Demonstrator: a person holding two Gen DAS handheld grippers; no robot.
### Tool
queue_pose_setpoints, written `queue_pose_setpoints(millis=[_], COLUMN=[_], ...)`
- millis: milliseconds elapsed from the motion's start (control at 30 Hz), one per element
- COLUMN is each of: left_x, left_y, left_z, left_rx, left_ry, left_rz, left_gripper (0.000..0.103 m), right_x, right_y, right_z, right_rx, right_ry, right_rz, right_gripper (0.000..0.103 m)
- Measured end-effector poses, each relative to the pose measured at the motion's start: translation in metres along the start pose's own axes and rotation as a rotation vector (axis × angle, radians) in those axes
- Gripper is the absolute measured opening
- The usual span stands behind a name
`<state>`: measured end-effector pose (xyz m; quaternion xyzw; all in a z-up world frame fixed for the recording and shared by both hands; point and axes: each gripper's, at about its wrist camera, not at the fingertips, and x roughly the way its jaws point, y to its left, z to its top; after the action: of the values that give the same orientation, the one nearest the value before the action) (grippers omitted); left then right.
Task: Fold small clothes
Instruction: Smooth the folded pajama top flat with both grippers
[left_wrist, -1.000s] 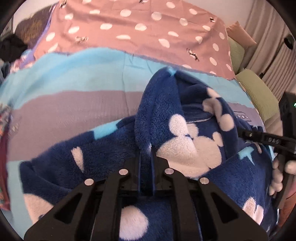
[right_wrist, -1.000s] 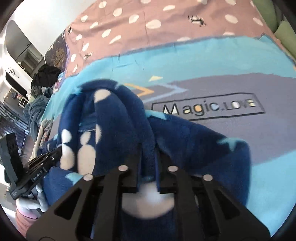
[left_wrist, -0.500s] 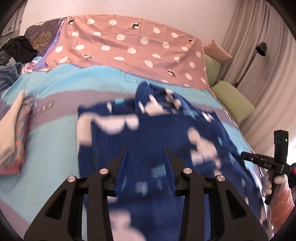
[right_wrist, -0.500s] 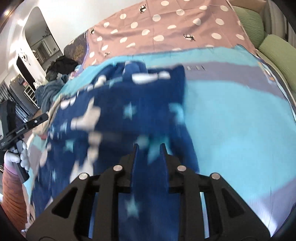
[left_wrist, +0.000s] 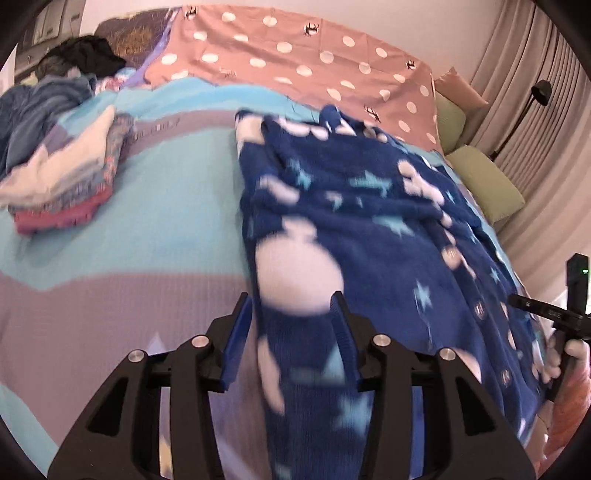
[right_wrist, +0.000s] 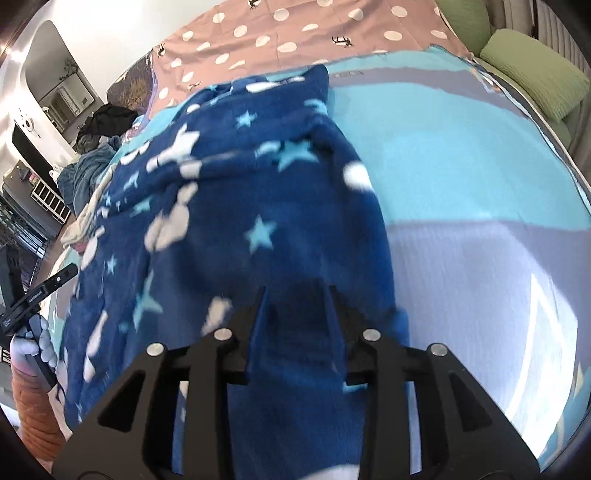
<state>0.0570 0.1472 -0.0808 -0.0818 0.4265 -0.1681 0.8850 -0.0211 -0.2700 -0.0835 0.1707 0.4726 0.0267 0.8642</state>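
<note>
Evidently the blue fleece garment (left_wrist: 354, 206) lay spread on the bed (left_wrist: 155, 206), its long axis running from the near edge toward the far dotted pink cover (left_wrist: 295, 48), with the crumpled end far. The left gripper (left_wrist: 291, 310) had its fingers apart, fleece lying between them unclamped; the right gripper (right_wrist: 295, 306) likewise stood apart over the near hem. Judging by this, the step was laying it flat. Doing that well would mean smoothing the wrinkles before any fold. A stack of folded clothes (left_wrist: 62, 184) sat well left.
</note>
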Motion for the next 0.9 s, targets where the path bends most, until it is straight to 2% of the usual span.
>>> queue_pose_setpoints(millis=[67,167,267,433,600,667,733,800,900], left_x=[0.005,0.003,-0.005,-0.025,-0.045,-0.053,-0.064,-0.072,-0.072], left_y=[0.003,0.002,0.006,0.001,-0.003,-0.006,-0.02,-0.043,-0.082], left_z=[-0.017,-0.033,-0.034,-0.044,-0.062,-0.065,-0.066,-0.064,-0.066], left_rx=[-0.017,-0.006,-0.052,-0.047,-0.049,-0.057,-0.036,0.019,0.118], left_ry=[0.06,0.042,0.043,0.034,0.041,0.033,-0.001,-0.022,0.004], left_rz=[-0.058,-0.068,-0.088,-0.074,-0.062,-0.056,-0.092,-0.171,-0.305], left_gripper=[0.045,0.045,0.045,0.044,0.045,0.045,0.045,0.045,0.045], right_x=[-0.002,-0.006,-0.013,-0.042,-0.07,-0.079,-0.086,-0.09,-0.089], right_y=[-0.004,0.0,0.005,0.007,-0.007,-0.006,0.006,0.035,0.074], right_z=[-0.005,-0.008,-0.01,-0.022,-0.043,-0.051,-0.057,-0.067,-0.084], right_rx=[0.018,0.01,-0.006,-0.025,-0.033,-0.03,-0.069,-0.162,-0.279], right_ry=[-0.011,-0.019,-0.032,-0.074,-0.093,-0.091,-0.086,-0.061,-0.01], right_rz=[0.013,-0.006,-0.023,-0.002,-0.063,-0.01,0.07,0.21,0.396], right_gripper=[0.032,0.032,0.032,0.033,0.039,0.039,0.032,0.03,0.03])
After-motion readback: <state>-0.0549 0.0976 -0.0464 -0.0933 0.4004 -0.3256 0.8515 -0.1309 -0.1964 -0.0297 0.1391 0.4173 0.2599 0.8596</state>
